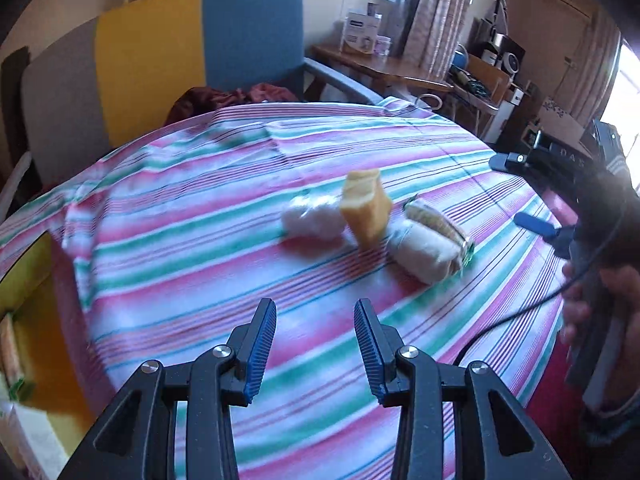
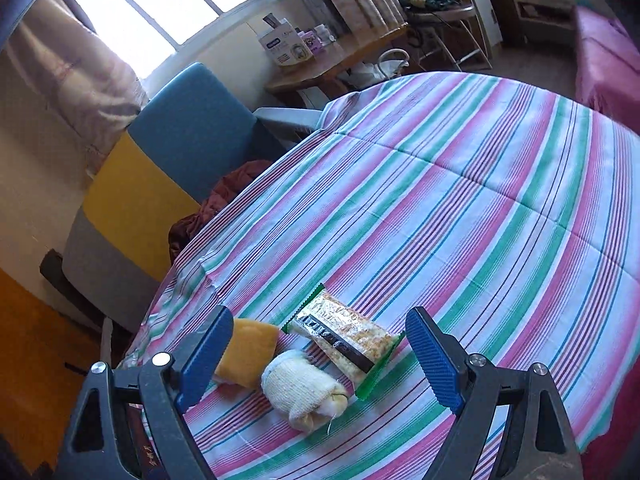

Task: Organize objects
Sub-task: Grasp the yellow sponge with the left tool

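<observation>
On the striped tablecloth (image 1: 208, 200) lie a yellow sponge block (image 1: 366, 208), a white fluffy wad (image 1: 312, 218), a cream gauze roll (image 1: 424, 250) and a green-edged snack packet (image 1: 438, 222). My left gripper (image 1: 315, 308) is open and empty, hovering short of them. My right gripper (image 2: 320, 320) is open and empty, its jaws wide either side of the sponge (image 2: 250, 350), the gauze roll (image 2: 302, 390) and the snack packet (image 2: 346, 340). The right gripper also shows at the right edge of the left wrist view (image 1: 520, 188). The white wad is hidden in the right wrist view.
A yellow bin (image 1: 36, 320) with packets inside sits at the table's left edge. A blue, yellow and grey chair (image 1: 168, 52) with dark red cloth (image 1: 232, 96) stands behind the table. A wooden side table (image 2: 340, 56) with boxes is by the window.
</observation>
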The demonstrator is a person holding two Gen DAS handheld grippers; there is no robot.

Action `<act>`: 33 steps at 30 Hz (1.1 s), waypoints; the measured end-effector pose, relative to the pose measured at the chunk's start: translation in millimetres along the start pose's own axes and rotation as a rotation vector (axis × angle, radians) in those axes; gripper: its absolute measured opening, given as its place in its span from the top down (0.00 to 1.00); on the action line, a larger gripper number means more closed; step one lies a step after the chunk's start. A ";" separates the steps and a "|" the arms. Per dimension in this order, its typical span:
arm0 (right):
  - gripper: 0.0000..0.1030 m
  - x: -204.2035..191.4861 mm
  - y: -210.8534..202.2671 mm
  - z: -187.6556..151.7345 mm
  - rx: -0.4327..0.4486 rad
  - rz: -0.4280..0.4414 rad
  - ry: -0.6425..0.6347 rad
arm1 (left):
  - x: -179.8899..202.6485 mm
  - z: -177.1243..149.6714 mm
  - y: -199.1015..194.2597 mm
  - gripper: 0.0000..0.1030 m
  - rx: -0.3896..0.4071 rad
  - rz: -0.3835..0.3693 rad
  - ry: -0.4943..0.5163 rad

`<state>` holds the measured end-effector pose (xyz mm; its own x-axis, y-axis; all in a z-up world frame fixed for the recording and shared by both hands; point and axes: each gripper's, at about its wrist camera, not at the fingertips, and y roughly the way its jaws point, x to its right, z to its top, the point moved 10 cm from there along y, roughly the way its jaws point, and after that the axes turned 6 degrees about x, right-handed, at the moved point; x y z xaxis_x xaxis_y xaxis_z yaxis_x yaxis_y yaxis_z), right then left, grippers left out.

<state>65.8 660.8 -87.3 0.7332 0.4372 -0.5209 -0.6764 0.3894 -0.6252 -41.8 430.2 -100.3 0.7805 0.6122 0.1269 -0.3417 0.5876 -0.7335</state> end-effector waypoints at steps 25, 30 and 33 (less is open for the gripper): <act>0.12 -9.2 12.2 -16.9 -0.113 0.102 0.067 | 53.9 68.9 165.5 0.51 -0.163 -0.089 0.180; 0.12 -1.8 16.4 -16.5 -0.119 0.080 0.075 | 64.7 62.9 131.0 0.64 -0.059 -0.132 0.194; 0.12 0.6 17.1 -15.3 -0.117 0.070 0.075 | 60.7 55.5 99.4 0.64 -0.019 -0.139 0.171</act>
<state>55.8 655.3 -107.2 0.6908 0.3965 -0.6046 -0.7163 0.2614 -0.6470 -57.5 555.2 -128.4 0.8973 0.4265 0.1140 -0.2160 0.6494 -0.7291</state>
